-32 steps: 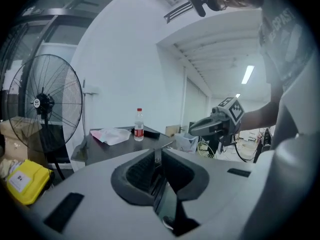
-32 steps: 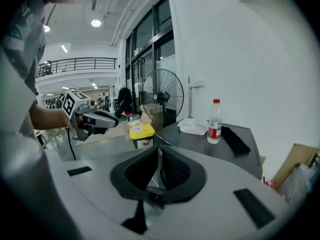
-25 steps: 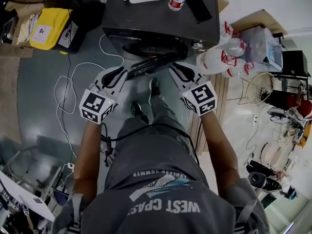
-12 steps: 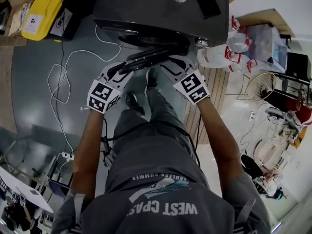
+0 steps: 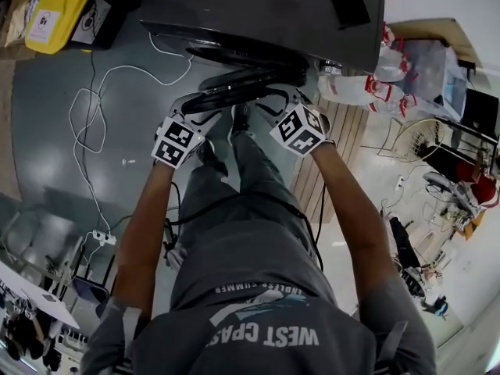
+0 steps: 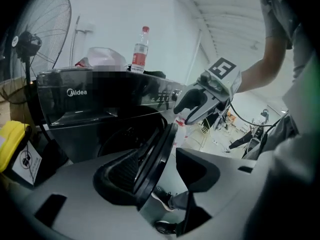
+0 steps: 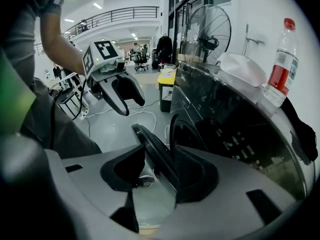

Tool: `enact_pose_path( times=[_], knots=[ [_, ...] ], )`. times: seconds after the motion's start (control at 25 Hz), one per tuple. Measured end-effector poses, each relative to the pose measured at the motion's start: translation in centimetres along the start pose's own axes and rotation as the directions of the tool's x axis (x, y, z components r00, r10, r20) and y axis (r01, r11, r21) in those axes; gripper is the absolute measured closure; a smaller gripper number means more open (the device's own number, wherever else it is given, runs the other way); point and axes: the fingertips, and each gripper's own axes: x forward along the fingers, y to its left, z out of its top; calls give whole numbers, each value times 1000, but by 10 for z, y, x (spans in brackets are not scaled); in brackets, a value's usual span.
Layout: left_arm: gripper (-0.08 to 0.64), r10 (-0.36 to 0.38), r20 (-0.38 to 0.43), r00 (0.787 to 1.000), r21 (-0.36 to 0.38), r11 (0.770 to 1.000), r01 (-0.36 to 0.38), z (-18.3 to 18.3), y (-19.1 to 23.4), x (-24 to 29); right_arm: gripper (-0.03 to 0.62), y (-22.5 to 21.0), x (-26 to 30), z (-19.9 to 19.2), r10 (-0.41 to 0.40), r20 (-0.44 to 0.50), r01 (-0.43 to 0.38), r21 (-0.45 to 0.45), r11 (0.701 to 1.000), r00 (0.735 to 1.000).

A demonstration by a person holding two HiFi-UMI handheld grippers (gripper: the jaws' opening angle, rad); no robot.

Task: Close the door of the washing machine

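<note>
The washing machine door is seen standing ajar, swung out from the front of the black Midea washing machine. From above it is presented edge-on, its long axis running across the head view from lower left to upper right. Both hand-held grippers are held at its outer side, towards the person. The left gripper is set at the end furthest from the cabinet, the right gripper at the end nearer it. The jaws of each have just been opening and are now spread wide. In each gripper view the door's rim is seen passing between them, with no pad closed on it. The drum opening lies beyond the door, so a push forward towards the machine is judged to be needed, with the left gripper better placed for leverage
</note>
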Motion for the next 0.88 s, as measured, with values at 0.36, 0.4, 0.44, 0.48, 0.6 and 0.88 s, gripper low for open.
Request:
enact_pose_path(
  times=[0.36, 0.4, 0.44, 0.48, 0.6, 0.88],
  knots=[
    [322, 46, -115, 992, -27, 998, -49, -38, 10, 35, 385, 1, 38, -33, 39, -123, -56, -135, 989, 992],
    [322, 52, -129, 990, -14, 998, -54, -41, 11, 38, 385, 0, 41, -35, 39, -135, -60, -154, 986, 990],
    [322, 54, -137, 989, 1, 999, -54, -42, 10, 41, 385, -1, 44, -37, 38, -144, -62, -170, 984, 989],
    [322, 54, -142, 988, 12, 999, -52, -43, 8, 44, 385, -1, 46, -38, 36, -151, -63, -183, 981, 988],
    [322, 49, -149, 988, 29, 999, -45, -45, 3, 50, 385, 0, 50, -40, 38, -160, -71, -202, 977, 986],
    [339, 91, -159, 983, 53, 995, -84, -45, 13, 62, 398, -8, 53, -35, -10, -122, -12, -175, 984, 992]
  ],
)
